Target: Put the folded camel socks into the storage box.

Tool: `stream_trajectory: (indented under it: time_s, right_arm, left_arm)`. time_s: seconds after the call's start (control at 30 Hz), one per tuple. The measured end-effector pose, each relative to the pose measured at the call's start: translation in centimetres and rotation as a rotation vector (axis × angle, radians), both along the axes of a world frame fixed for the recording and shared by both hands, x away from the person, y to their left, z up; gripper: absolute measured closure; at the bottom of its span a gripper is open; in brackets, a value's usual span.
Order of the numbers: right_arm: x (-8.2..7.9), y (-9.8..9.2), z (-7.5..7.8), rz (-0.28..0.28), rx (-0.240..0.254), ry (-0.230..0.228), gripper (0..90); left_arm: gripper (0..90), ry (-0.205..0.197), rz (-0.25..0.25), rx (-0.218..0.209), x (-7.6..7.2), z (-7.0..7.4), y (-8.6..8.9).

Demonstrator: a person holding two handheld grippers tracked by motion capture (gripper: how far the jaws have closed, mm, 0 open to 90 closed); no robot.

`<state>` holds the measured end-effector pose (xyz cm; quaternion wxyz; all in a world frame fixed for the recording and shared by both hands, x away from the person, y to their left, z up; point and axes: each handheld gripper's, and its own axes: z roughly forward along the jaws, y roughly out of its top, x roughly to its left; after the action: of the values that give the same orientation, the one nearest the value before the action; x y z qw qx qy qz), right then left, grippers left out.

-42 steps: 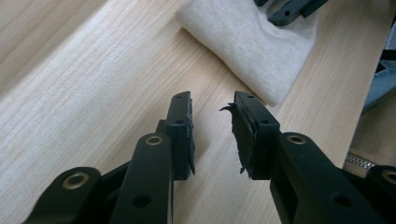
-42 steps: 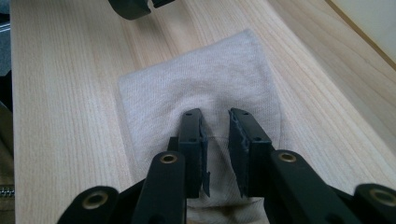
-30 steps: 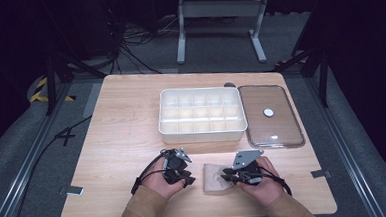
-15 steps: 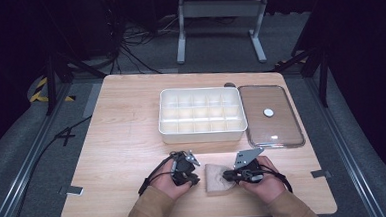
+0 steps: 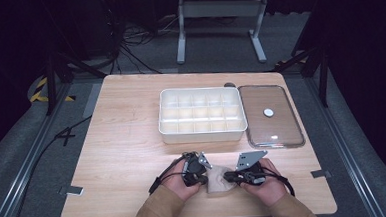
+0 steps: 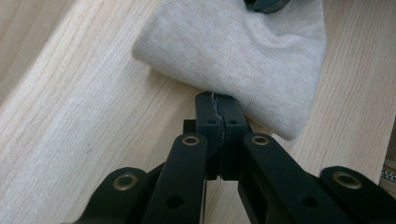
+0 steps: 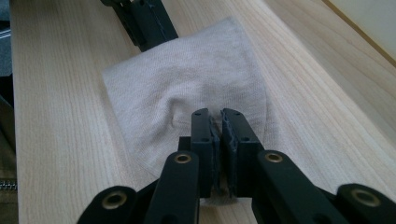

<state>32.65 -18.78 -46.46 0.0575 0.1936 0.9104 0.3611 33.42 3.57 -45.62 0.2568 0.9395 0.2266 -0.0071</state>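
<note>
A small beige cloth (image 5: 217, 180) lies bunched near the table's front edge, between my two hands. My left gripper (image 5: 203, 176) is at its left side. In the left gripper view its jaws (image 6: 217, 100) have just been closing and now stand together on the cloth's (image 6: 233, 51) folded edge, with a sliver of fabric between the pads. My right gripper (image 5: 230, 177) comes in from the other side. In the right gripper view it (image 7: 217, 116) is shut on a raised pinch of the cloth (image 7: 187, 79), and the left gripper (image 7: 144, 23) shows at the far edge.
A white tray (image 5: 202, 136) with several compartments stands at the table's middle back. A clear lid (image 5: 274, 129) with a white knob lies flat to its right. The table's front edge runs just under my hands. Cables and a metal stand are on the floor beyond.
My left gripper has slid right to the cloth and its jaws have come together on the edge. The right hand has hardly moved and the cloth has bunched up slightly.
</note>
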Motion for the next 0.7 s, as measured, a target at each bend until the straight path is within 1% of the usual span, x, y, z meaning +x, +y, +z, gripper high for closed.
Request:
stream_trajectory:
  time_s: [0.07,0.2,0.27,0.33,0.4,0.43,0.57,0.6,0.67,0.7]
  right_arm:
    - [0.0,0.0,0.0,-0.001,-0.001,0.0,83.8]
    - [-0.1,0.0,0.0,0.001,0.0,-0.006,83.8]
    - [0.0,0.0,0.0,0.007,-0.006,-0.016,83.8]
    - [-0.1,0.1,0.0,0.006,-0.005,-0.015,83.8]
    - [-0.2,0.1,0.0,0.001,-0.007,-0.021,83.8]
    - [-0.2,0.1,0.0,-0.003,-0.006,-0.02,83.8]
    - [-0.3,0.1,0.0,-0.011,-0.007,-0.023,83.8]
    - [-0.4,0.1,0.0,-0.015,-0.007,-0.023,83.8]
    - [-0.5,0.2,0.0,-0.016,-0.011,-0.03,83.9]
    - [-0.5,0.2,0.0,-0.018,-0.012,-0.033,84.0]
  left_arm:
    - [90.0,-0.015,-0.01,0.002,0.0,0.0,-0.1]
    - [90.0,-0.042,-0.005,-0.031,-0.1,0.4,-0.2]
    - [90.0,-0.047,-0.006,-0.05,-0.1,0.5,-0.2]
    - [90.0,-0.063,-0.018,-0.059,-0.1,0.7,-0.4]
    - [89.8,-0.088,-0.041,-0.07,-0.3,0.8,-0.6]
    - [89.6,-0.094,-0.042,-0.08,-0.3,0.8,-0.8]
    - [88.6,-0.115,-0.069,-0.086,-0.4,1.0,-1.5]
    - [88.4,-0.116,-0.064,-0.095,-0.5,1.0,-1.6]
    - [88.4,-0.127,-0.073,-0.09,-0.5,1.0,-1.7]
    - [88.8,-0.122,-0.072,-0.09,-0.5,1.0,-1.8]
